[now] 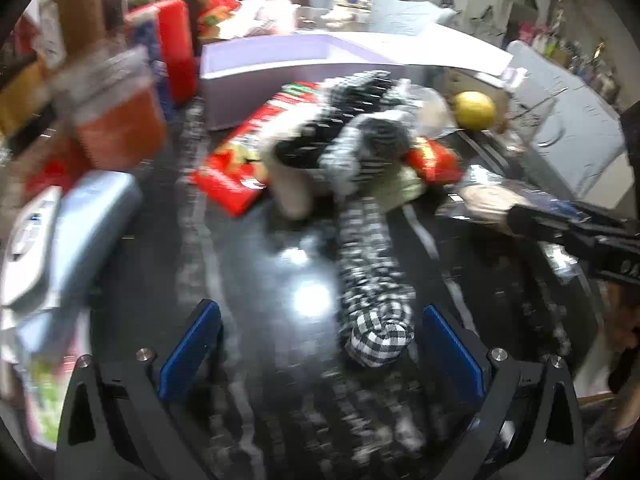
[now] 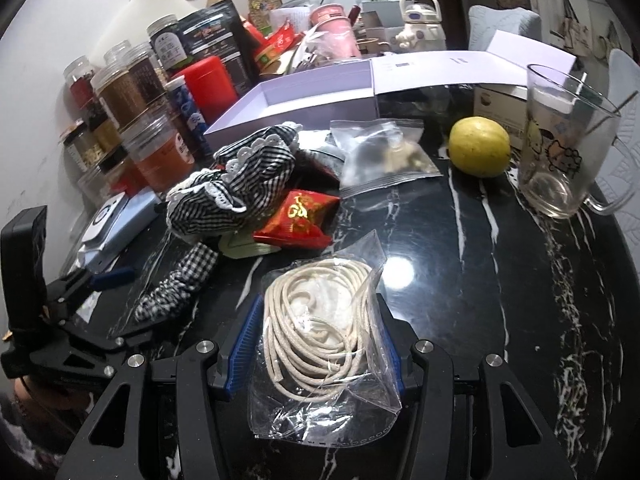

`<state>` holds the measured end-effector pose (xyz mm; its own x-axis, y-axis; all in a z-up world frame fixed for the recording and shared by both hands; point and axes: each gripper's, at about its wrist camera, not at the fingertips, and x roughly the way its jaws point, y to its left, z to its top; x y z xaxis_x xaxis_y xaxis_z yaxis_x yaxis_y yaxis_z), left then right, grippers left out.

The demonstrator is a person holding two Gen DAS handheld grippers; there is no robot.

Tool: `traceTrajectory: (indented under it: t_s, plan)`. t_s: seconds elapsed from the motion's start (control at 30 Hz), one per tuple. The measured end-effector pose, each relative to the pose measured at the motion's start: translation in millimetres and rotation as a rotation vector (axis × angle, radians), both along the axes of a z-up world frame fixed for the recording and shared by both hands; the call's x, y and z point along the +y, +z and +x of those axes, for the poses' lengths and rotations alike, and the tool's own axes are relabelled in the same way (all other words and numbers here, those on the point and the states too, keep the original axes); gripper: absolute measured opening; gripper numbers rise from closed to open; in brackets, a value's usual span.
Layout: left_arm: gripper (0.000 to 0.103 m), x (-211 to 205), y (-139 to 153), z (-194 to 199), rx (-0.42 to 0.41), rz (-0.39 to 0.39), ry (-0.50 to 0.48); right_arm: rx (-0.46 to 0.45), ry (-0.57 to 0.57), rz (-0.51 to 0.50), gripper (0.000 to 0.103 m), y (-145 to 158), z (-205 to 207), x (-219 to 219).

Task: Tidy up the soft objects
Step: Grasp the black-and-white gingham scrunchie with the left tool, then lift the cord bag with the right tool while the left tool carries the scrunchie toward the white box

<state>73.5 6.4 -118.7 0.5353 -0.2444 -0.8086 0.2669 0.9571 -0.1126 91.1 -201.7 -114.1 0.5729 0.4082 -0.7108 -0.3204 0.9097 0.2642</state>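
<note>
Right gripper (image 2: 316, 344) clamps rope bag (image 2: 320, 328) (clear plastic)

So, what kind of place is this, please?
Probably a home, at a crowded dark marble table: food jars stacked at the wall, a cartoon glass mug, a yellow fruit and a kettle.

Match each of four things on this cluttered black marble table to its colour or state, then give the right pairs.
Things:
1. round fruit
2. cord bag
3. glass mug
4. lavender box

States:
A. open, nothing showing inside
B. yellow-green, beside the mug
C. clear, with cartoon prints
D. gripped between blue pads of the right gripper

Pairs: 1-B, 2-D, 3-C, 4-A
</note>
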Motion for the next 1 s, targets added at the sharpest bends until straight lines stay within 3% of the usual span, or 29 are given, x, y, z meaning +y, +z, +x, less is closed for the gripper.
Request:
traceTrajectory:
  t_s: [0.1, 0.17, 0.23, 0.3, 0.4, 0.5, 0.67, 1.0]
  plan:
    - [0.099, -10, -1, 3, -0.018, -0.008, -0.022, 0.004, -0.007, 0.008, 0.053, 0, 0, -1]
    - [0.093, -16, -1, 6, -0.032, 0.028, -0.02, 0.007, -0.016, 0.004, 0.053, -1, 0, -3]
    - [0.08, -20, -1, 8, -0.05, 0.05, -0.02, 0.014, -0.028, 0.006, 0.053, -3, -1, -7]
    - [0.058, -20, 1, 8, -0.077, 0.079, -0.011, 0.016, -0.037, 0.009, 0.053, -3, -1, -10]
    - [0.034, -21, 6, 9, -0.092, 0.097, -0.015, 0.017, -0.049, 0.009, 0.053, -3, -1, -14]
    - [0.029, -18, 5, 11, -0.096, 0.094, -0.022, 0.017, -0.052, 0.014, 0.053, -4, -1, -16]
    - [0.027, -14, 9, 3, -0.042, -0.04, -0.087, 0.019, -0.04, 0.032, 0.053, -6, -3, -14]
    - [0.026, -7, 40, -24, -0.125, -0.087, -0.076, -0.003, -0.002, 0.09, 0.053, 3, -23, -5]
